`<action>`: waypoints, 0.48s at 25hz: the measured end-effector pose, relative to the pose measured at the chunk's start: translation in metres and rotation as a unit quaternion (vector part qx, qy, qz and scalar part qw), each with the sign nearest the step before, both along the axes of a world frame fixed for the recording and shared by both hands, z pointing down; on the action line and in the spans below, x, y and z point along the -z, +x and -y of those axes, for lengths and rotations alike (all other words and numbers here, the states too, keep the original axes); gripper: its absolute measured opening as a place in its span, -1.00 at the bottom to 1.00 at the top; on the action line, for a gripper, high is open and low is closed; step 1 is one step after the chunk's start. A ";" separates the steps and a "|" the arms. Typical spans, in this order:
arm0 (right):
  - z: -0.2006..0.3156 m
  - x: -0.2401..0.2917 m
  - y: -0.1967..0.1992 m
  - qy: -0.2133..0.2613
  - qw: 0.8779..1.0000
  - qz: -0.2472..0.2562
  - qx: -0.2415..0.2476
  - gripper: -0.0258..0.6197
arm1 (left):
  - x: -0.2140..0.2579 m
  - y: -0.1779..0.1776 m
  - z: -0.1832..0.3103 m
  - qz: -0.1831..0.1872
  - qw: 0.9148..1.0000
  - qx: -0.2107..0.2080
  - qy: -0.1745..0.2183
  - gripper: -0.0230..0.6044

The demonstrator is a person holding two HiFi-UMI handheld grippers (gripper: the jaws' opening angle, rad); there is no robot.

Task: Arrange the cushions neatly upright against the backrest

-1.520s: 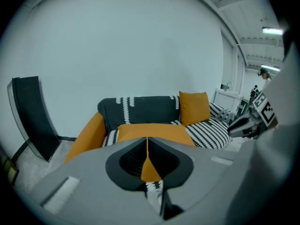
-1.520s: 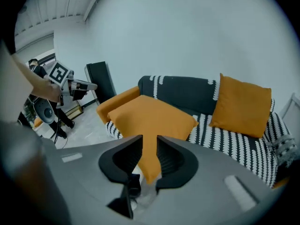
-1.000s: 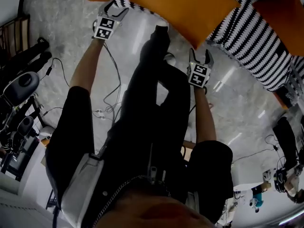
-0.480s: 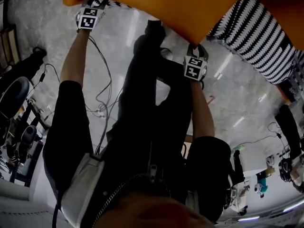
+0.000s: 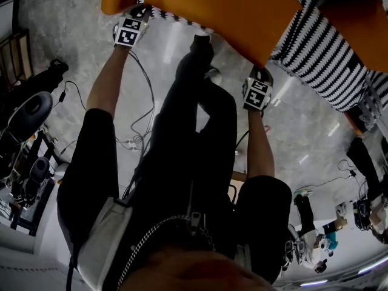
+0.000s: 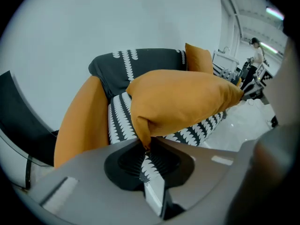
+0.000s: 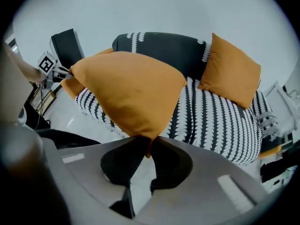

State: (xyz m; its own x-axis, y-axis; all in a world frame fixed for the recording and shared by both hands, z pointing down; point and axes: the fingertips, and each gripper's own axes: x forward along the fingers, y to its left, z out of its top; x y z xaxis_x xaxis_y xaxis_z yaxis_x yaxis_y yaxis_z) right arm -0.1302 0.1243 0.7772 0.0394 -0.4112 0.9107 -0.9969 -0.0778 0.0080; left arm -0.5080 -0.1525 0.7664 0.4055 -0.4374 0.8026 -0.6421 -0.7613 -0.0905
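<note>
An orange cushion (image 5: 224, 11) hangs stretched between both grippers over the front of the black-and-white patterned sofa (image 5: 330, 59). My left gripper (image 5: 139, 12) pinches the cushion's left corner (image 6: 145, 142). My right gripper (image 5: 261, 73) pinches the right corner (image 7: 147, 144). Both pairs of jaws are closing, with the fabric corner pressed between the pads. A second orange cushion (image 7: 229, 71) leans upright against the dark backrest (image 7: 164, 48) further along. In the left gripper view that second cushion (image 6: 199, 60) peeks out behind the held one.
An orange armrest (image 6: 79, 121) ends the sofa at the left. Cables (image 5: 136, 132) trail over the shiny floor by the person's legs. Dark equipment (image 5: 27, 114) stands to the left. A black panel (image 7: 65, 43) stands beside the sofa. A person (image 6: 257, 55) stands in the distance.
Both grippers were open beside the cushion's lower corners a second ago. They have moved onto those corners and closed on them.
</note>
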 end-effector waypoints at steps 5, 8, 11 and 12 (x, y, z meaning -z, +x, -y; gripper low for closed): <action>0.026 0.048 0.036 0.011 0.999 -0.006 -0.031 -0.78 | 0.040 0.011 -0.003 -0.017 0.999 -0.016 -0.029 -0.79; 0.048 0.073 0.065 0.012 0.999 -0.014 -0.044 -0.78 | 0.063 0.031 0.002 -0.036 0.998 -0.019 -0.042 -0.79; 0.067 0.095 0.078 0.011 0.998 -0.014 -0.058 -0.78 | 0.082 0.041 0.006 -0.052 0.997 -0.026 -0.053 -0.79; 0.075 0.102 0.083 0.015 0.998 -0.011 -0.065 -0.79 | 0.088 0.044 0.008 -0.057 0.996 -0.028 -0.055 -0.79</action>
